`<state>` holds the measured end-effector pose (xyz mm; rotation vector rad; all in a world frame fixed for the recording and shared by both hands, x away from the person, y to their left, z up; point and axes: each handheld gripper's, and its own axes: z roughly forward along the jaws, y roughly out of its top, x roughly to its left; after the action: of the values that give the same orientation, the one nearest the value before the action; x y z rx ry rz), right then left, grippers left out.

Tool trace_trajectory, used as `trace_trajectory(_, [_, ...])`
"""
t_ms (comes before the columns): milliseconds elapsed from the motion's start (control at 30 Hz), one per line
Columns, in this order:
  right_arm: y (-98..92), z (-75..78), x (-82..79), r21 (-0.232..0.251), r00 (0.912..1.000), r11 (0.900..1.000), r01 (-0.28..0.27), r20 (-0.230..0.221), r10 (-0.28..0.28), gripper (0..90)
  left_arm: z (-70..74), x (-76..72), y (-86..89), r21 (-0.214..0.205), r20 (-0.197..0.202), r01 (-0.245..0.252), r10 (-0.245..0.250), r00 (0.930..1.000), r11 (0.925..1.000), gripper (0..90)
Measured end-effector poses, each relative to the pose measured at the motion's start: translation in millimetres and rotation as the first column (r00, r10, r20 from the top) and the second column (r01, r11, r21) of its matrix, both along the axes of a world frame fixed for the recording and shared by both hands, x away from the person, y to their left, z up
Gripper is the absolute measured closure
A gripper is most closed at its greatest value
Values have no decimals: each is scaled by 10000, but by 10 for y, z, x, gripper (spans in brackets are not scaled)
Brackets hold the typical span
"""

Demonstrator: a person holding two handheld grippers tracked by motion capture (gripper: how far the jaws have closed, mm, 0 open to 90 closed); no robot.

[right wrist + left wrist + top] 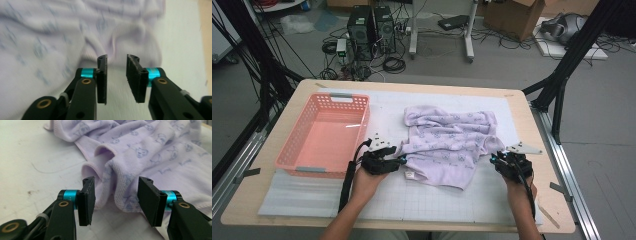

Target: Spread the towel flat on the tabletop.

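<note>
cloth (451, 142) | between left tongs (402, 161) and right tongs (493, 160)

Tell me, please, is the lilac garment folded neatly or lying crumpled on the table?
Crumpled. The lilac garment lies in an uneven heap with ridges and rolled hems on the white mat, beside the pink basket; no straight fold lines show.
</note>
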<state>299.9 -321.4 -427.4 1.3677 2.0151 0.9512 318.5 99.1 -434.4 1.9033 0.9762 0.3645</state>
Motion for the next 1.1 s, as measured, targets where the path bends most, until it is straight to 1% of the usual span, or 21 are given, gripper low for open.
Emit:
trace_trajectory(67, [12,-130,-12,15,9990,9999,-167,-414,167,710,-14,-38,-11,-101,-156,165,-166,9997,9998,468])
trace_trajectory(133, [83,-218,-5,-14,9976,9994,-342,-610,341,719,-36,-70,-36,-198,-298,262,-268,9992,9995,463])
trace_trajectory(167, [119,-213,-10,-58,9983,9994,-356,-475,353,724,-45,-78,-57,-152,-370,364,-369,9986,9992,454])
trace_trajectory(200, [147,-207,11,123,9966,9985,-531,-632,538,723,-55,-83,-83,-47,-386,457,-459,9982,9989,447])
trace_trajectory(267, [239,-208,21,11,9954,9973,-732,-620,731,718,-82,-87,-146,137,-390,600,-594,9975,9981,442])
trace_trajectory(367, [389,-217,32,457,9921,9939,-1006,-711,1037,639,-135,-83,-241,381,-484,702,-684,9965,9968,435])
trace_trajectory(433, [492,-210,28,850,9874,9871,-1356,-706,1418,625,-169,-81,-303,673,-585,886,-847,9947,9938,424])
trace_trajectory(467, [538,-200,26,1130,9850,9824,-1485,-711,1570,609,-167,-87,-329,875,-479,902,-862,9951,9921,422])
trace_trajectory(533, [647,-188,25,1346,9820,9771,-1650,-700,1754,575,-166,-86,-358,877,-449,922,-885,9951,9919,430])
trace_trajectory(567, [709,-195,39,1332,9801,9760,-1722,-762,1833,557,-167,-79,-371,921,-463,902,-862,9952,9917,431])
trace_trajectory(667, [873,-209,67,692,9807,9832,-1687,-878,1745,588,-160,-69,-404,1132,-390,828,-789,9961,9901,489])
trace_trajectory(700, [881,-195,73,627,9786,9827,-1740,-1002,1797,648,-152,-66,-408,1148,-378,864,-826,9959,9896,561])
trace_trajectory(733, [871,-186,78,568,9752,9801,-1904,-1039,1955,766,-142,-60,-409,1108,-395,972,-934,9948,9891,710])
trace_trajectory(767, [851,-174,75,600,9691,9749,-2144,-1114,2199,831,-122,-58,-410,1308,-349,947,-909,9953,9869,733])
trace_trajectory(800, [834,-149,55,198,9685,9752,-2205,-1145,2213,843,-110,-59,-400,1378,-289,926,-895,9956,9861,752])
trace_trajectory(867, [730,-100,17,-275,9711,9764,-2141,-1136,2097,851,-85,-56,-330,1035,-274,725,-700,9972,9920,757])
trace_trajectory(900, [671,-81,0,-323,9741,9794,-1994,-1157,1945,852,-74,-51,-278,742,-361,591,-566,9977,9955,755])
trace_trajectory(967, [485,-28,-41,-537,9809,9857,-1597,-1208,1523,853,-64,-35,-182,496,-483,324,-300,9984,9982,755])
trace_trajectory(1000, [408,4,-65,-710,9859,9890,-1298,-1154,1211,853,-72,-16,-155,429,-523,291,-269,9983,9987,758])
trace_trajectory(1033, [330,43,-78,-653,9887,9914,-1134,-1063,1061,852,-80,-7,-156,426,-542,253,-229,9983,9988,759])
trace_trajectory(1100, [329,84,-82,-643,9920,9929,-1000,-833,945,850,-104,7,-191,453,-477,31,-9,9989,9990,757])
